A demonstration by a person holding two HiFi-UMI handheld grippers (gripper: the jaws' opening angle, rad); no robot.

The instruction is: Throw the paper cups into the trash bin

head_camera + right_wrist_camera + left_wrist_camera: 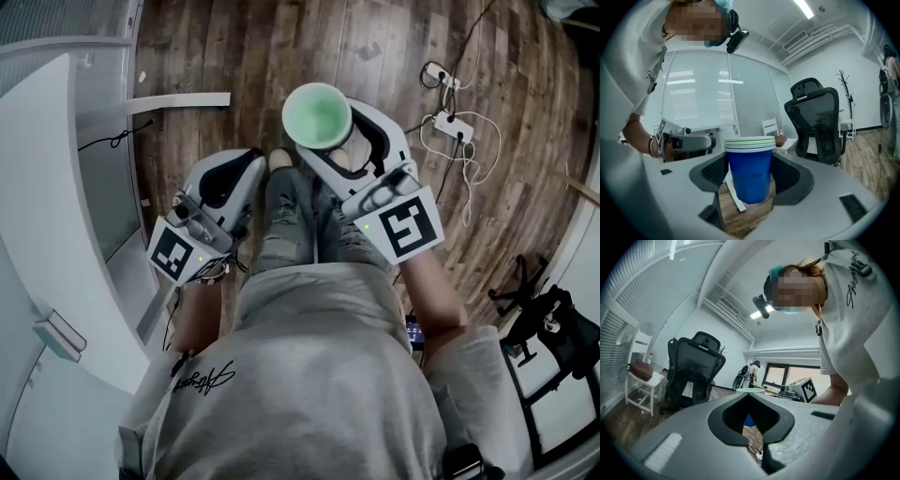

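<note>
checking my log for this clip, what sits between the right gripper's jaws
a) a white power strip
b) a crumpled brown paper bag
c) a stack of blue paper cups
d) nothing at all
c: the right gripper view shows the stack of blue paper cups with green-and-white rims, clamped between the jaws of the right gripper. The head view shows the pale green inside of the top cup.

The right tool (750, 180) has its dark padded jaws pressed against both sides of a stack of blue paper cups (751, 171). The stack is upright, with white and green rims nested at the top. Beneath it shows the wooden floor (745, 216). The left tool (689, 141) is at the left, and a black office chair (816, 123) stands at the right.
</note>
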